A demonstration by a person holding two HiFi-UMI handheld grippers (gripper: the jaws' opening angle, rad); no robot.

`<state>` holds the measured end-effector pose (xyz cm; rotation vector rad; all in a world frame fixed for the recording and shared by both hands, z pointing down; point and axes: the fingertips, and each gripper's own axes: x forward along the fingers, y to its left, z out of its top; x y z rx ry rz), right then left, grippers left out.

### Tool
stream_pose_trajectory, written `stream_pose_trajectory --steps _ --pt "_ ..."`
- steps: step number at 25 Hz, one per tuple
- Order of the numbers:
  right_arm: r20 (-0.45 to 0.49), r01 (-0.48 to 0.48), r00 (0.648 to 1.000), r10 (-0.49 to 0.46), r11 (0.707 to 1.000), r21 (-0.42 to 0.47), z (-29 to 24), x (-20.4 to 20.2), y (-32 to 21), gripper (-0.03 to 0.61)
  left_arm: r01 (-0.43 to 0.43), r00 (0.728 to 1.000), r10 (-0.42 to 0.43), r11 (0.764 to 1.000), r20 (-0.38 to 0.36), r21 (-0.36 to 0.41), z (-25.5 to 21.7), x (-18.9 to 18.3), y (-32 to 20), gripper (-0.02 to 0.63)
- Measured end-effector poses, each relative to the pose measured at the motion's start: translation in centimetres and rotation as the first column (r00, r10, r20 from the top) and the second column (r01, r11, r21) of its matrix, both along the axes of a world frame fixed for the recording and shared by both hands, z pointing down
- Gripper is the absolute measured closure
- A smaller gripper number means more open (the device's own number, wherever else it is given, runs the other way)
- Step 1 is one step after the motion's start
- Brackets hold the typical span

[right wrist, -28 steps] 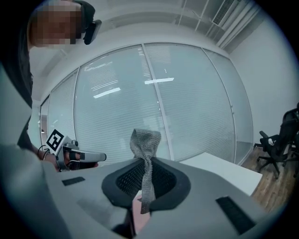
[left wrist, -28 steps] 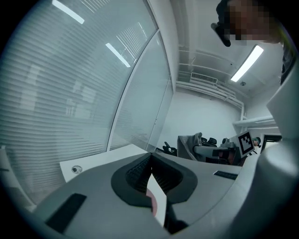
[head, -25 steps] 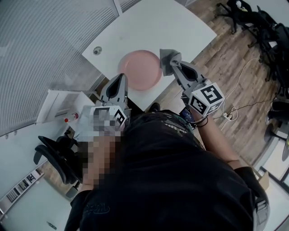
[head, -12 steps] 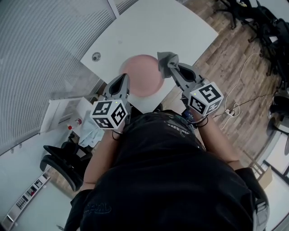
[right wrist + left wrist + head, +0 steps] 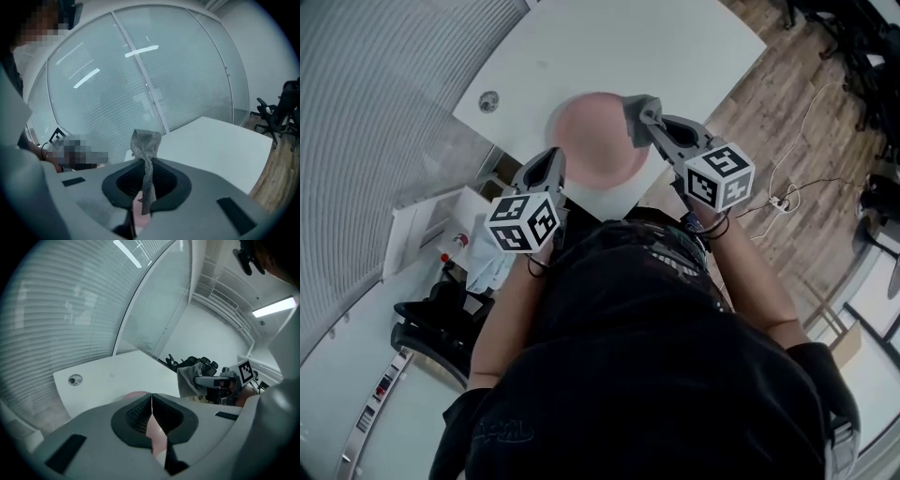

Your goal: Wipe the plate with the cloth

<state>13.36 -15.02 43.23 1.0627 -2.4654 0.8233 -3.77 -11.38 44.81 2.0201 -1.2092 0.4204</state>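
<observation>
A pink plate (image 5: pixel 592 150) lies near the front edge of the white table (image 5: pixel 609 47). My right gripper (image 5: pixel 647 116) is shut on a grey mesh cloth (image 5: pixel 632 120), which hangs over the plate's right rim. In the right gripper view the cloth (image 5: pixel 146 140) stands up out of the closed jaws, with the plate (image 5: pixel 138 212) showing pink below. My left gripper (image 5: pixel 551 157) is shut and holds nothing, just short of the plate's near-left rim. The left gripper view shows the plate (image 5: pixel 157 437) behind its jaws (image 5: pixel 151 397) and the cloth (image 5: pixel 189 379) at the right.
A round cable hole (image 5: pixel 489 97) sits in the table's left part. A white cabinet (image 5: pixel 420 225) and a black office chair (image 5: pixel 431 323) stand to the left below the table. A frosted glass wall (image 5: pixel 375 103) runs along the left. Cables (image 5: pixel 787 197) lie on the wooden floor.
Both grippers have dropped and moved toward the plate. The cloth, beside the plate's right edge before, now overlaps its right rim. The left gripper sits closer to the plate's near edge.
</observation>
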Motion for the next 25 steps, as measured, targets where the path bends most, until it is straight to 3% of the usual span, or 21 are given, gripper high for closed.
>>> stream_pose_trajectory --steps 7,14,20,25 --pt "-0.023 -0.028 0.999 0.024 0.978 -0.207 6.4 -1.2 -0.5 0.541 -0.006 1.0 0.007 0.989 0.013 -0.147 5.8 -1.3 0.7 0.595" --pt "-0.038 -0.037 0.999 0.026 0.94 -0.338 10.9 -2.5 -0.7 0.54 -0.034 0.999 0.039 0.972 0.021 -0.231 9.8 -2.0 0.6 0.589" --pt "-0.154 -0.031 0.988 -0.032 0.921 -0.388 14.5 -3.4 -0.9 0.54 -0.013 0.999 0.024 0.957 0.036 -0.289 12.6 -3.2 0.5 0.55" --pt "-0.237 -0.115 0.971 0.011 0.896 -0.428 16.7 -3.3 -1.8 0.54 -0.01 1.0 0.018 0.942 0.021 -0.335 14.2 -3.3 0.8 0.528"
